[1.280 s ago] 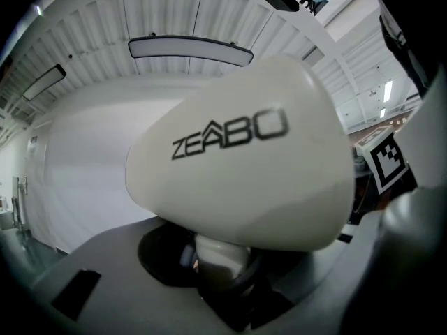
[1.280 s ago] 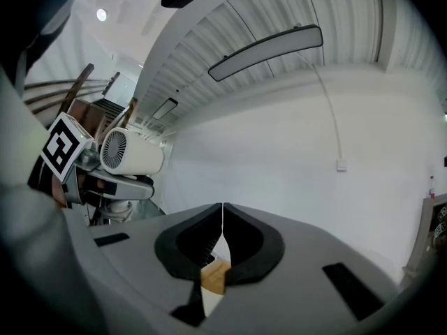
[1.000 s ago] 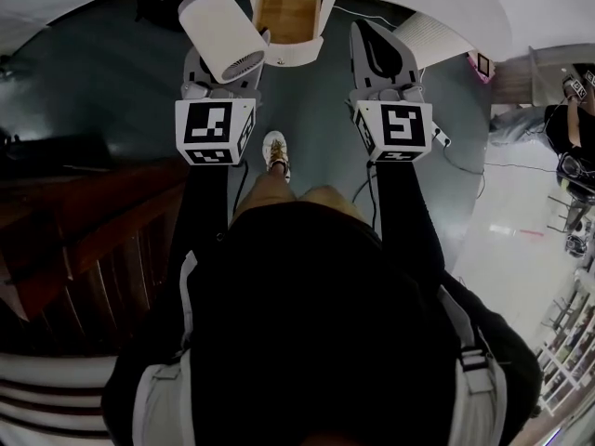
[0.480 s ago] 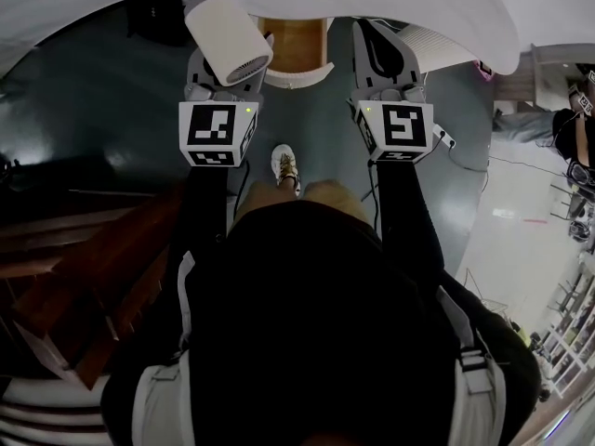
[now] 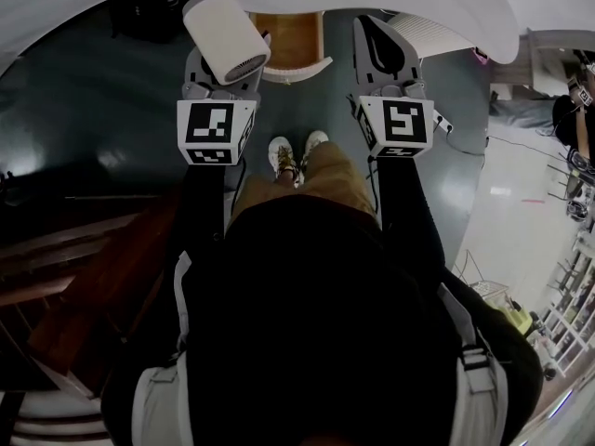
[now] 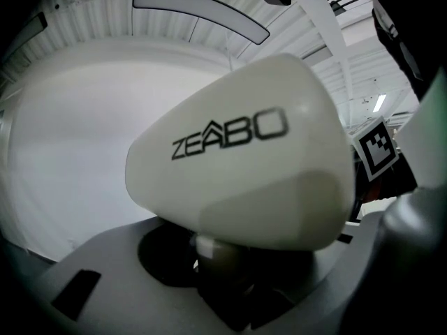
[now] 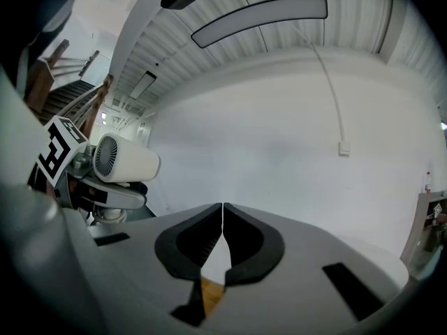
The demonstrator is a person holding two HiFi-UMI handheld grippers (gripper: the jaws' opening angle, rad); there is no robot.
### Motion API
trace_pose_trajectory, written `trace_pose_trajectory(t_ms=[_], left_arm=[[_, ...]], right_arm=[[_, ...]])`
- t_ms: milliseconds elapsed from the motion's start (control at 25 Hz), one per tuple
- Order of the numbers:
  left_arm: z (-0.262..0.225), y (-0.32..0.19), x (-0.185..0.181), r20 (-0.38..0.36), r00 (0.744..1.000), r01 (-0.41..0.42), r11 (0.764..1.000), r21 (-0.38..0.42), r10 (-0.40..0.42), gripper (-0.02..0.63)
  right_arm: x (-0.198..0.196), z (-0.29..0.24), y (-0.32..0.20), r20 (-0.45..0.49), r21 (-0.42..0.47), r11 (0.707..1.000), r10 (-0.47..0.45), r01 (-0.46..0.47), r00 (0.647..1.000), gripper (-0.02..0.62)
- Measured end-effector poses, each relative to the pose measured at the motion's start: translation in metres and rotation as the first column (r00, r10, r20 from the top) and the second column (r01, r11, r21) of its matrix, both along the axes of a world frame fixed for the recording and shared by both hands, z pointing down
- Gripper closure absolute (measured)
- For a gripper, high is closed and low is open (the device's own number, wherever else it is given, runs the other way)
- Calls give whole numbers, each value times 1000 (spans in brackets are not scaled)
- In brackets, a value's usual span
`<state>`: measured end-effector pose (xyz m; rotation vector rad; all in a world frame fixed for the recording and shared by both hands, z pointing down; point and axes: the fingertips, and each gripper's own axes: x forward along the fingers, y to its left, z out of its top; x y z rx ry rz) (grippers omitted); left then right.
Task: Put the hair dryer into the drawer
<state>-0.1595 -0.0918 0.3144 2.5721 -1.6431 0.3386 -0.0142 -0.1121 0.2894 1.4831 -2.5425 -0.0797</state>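
Stepped forward since a second ago, bringing a second shoe point(image 5: 313, 143) up beside the first and both grippers nearer the drawer point(image 5: 302, 67). Nearest, shows black-and-white square markers on each gripper's cube. Grips the hair dryer point(image 6: 244, 166) with the left gripper point(image 5: 221, 84), jaws clamped on the dark neck under the barrel. Reads ZEABO in dark capitals along the barrel's side. Looks short and stubby, creamy white and smooth, with a round slatted grille at the rear end. Keeps the right gripper point(image 7: 222, 229) empty, jaw tips pressed together. Carries the dryer in the air above the dark floor, just left of the open drawer's near corner in the head view, not yet inside. Farther off, shows the drawer's white rim and bare wooden bottom.
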Motion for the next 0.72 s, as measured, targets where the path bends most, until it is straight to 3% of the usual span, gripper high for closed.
trace_pose_trajectory(t_ms=[480, 720], left_arm=[[27, -8, -5, 82, 997, 11, 998, -66, -6, 405], [56, -8, -4, 170, 985, 0, 991, -130, 23, 405]], right_arm=[[-19, 10, -28, 24, -18, 999, -48, 49, 999, 568], [-24, 15, -41, 41, -32, 997, -69, 70, 997, 568]])
